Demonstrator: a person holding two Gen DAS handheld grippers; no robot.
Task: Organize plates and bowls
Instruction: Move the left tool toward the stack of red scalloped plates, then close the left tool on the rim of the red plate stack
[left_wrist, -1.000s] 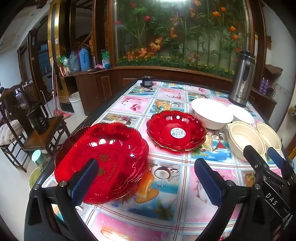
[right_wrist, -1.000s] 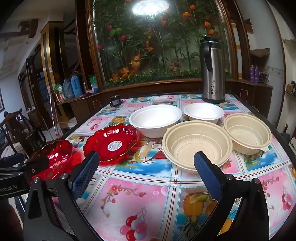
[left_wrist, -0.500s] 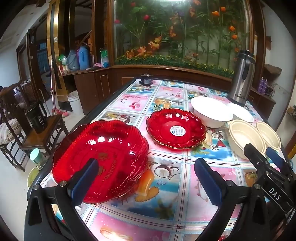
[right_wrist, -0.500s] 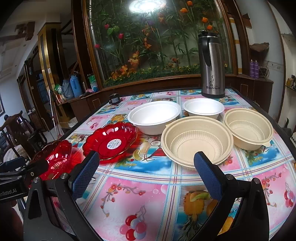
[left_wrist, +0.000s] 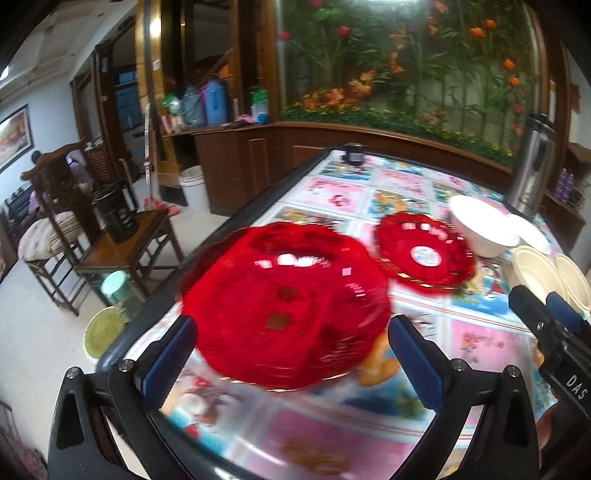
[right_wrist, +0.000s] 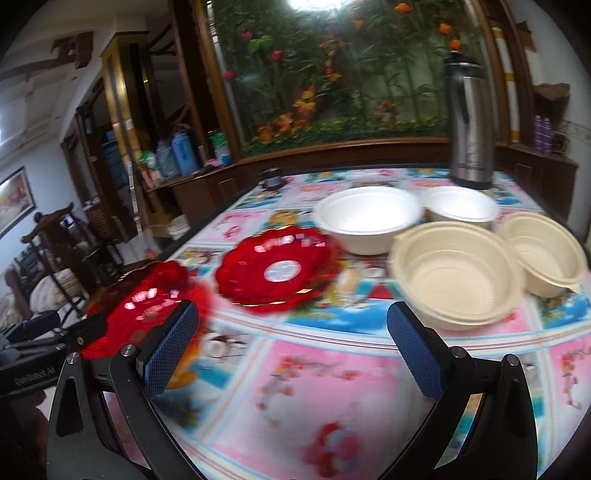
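Note:
A large red scalloped plate (left_wrist: 284, 306) lies near the table's left edge, straight ahead of my open left gripper (left_wrist: 293, 360), whose blue pads flank its near rim without touching. A smaller red plate (left_wrist: 424, 258) with a white sticker sits beyond it to the right. In the right wrist view the big red plate (right_wrist: 147, 299) is at the left and the small red plate (right_wrist: 277, 269) is in the middle. Two white bowls (right_wrist: 367, 218) (right_wrist: 460, 208) and two beige bowls (right_wrist: 456, 275) (right_wrist: 543, 254) stand behind. My right gripper (right_wrist: 291, 345) hangs open over bare tablecloth.
A steel thermos (right_wrist: 469, 122) stands at the table's far right, a small dark jar (right_wrist: 271, 179) at the far edge. Wooden chairs (left_wrist: 122, 247) and a bucket (left_wrist: 194, 188) stand on the floor left of the table. The right gripper (left_wrist: 554, 336) shows in the left wrist view.
Both views have swung left and are now blurred. The large red plate now sits centred between the left gripper's pads. The dishes themselves have not moved.

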